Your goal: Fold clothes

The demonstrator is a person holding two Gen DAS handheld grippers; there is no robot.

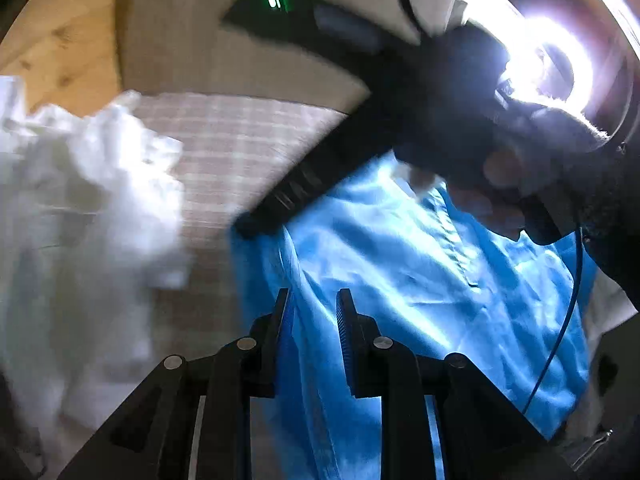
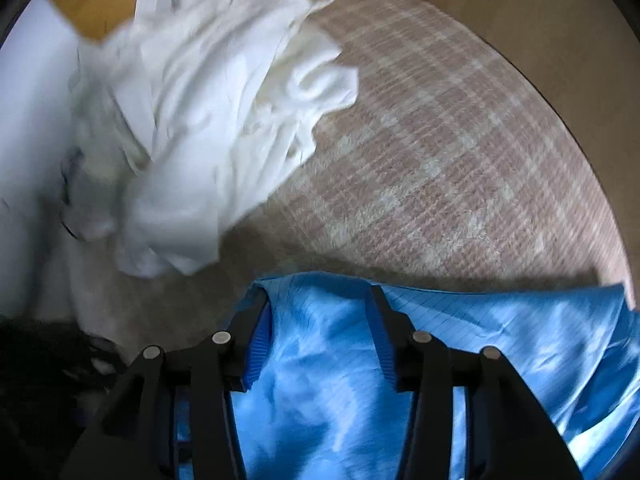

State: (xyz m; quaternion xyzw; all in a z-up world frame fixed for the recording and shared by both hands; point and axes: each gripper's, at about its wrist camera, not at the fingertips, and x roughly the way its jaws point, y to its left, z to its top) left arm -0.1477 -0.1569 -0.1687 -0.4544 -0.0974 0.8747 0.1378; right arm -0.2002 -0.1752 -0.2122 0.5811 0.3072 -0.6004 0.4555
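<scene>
A shiny blue garment [image 1: 420, 280] lies spread on a plaid pink-and-white cloth surface [image 1: 240, 152]. My left gripper [image 1: 314, 300] is open just above the garment's left edge, jaws apart with blue cloth between them. The right gripper's black body [image 1: 340, 168] shows in the left wrist view, reaching down to the garment's far left corner. In the right wrist view my right gripper [image 2: 320, 296] is open with the blue garment [image 2: 500, 332] bunched between and under its jaws at the cloth's far edge.
A crumpled pile of white clothes [image 2: 208, 120] lies to the left on the plaid cloth [image 2: 440, 168]; it also shows in the left wrist view [image 1: 80, 208]. A wooden floor [image 1: 60, 48] lies beyond. A bright lamp [image 1: 548, 60] glares at upper right.
</scene>
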